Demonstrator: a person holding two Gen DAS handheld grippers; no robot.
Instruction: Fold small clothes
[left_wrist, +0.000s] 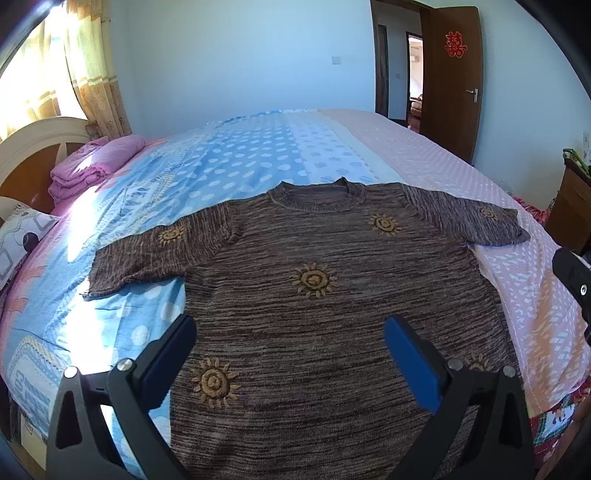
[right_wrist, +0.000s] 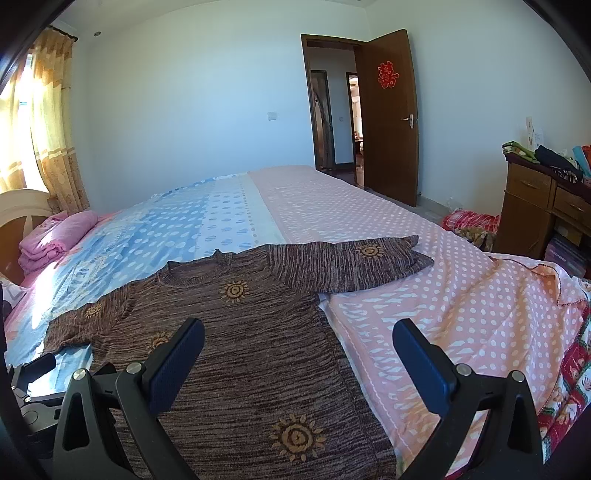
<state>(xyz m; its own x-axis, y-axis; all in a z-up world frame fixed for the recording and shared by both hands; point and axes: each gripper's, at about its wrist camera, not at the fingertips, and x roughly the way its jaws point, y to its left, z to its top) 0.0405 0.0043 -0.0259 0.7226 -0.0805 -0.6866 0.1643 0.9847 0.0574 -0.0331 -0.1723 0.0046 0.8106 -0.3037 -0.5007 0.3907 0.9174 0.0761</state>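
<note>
— Lying flat on the bed, front side up, is that the brown knit top (left_wrist: 325, 295)?

— Yes. It is spread out with both short sleeves out to the sides and the round neckline pointing away from the cameras. Yellow sun motifs are scattered over the chest, the sleeves and the lower part. Its own right sleeve rests on the blue dotted sheet (left_wrist: 221, 162), its other sleeve on the pink dotted sheet (right_wrist: 406, 258).

— And the grippers?

— The left gripper (left_wrist: 290, 345) hovers over the lower half of the top, its two blue-padded fingers spread wide with nothing between them. One finger sits above the garment's side edge near the blue sheet, the other above the knit further across. The right gripper (right_wrist: 299, 349) is likewise spread wide and holds nothing; one finger hangs over the knit, the other over the pink sheet just past the garment's side edge. I cannot tell whether either touches the fabric.

— What lies around the top?

— A folded pink blanket (left_wrist: 94, 164) sits near the headboard (left_wrist: 33, 147), well apart from the top, with a patterned pillow (left_wrist: 22, 240) closer to the bed's edge. Yellow curtains (left_wrist: 92, 74) hang behind, a brown door (right_wrist: 388, 122) with a red paper cutting stands open, and a wooden dresser (right_wrist: 535, 206) with things piled on it stands beside the bed.
</note>
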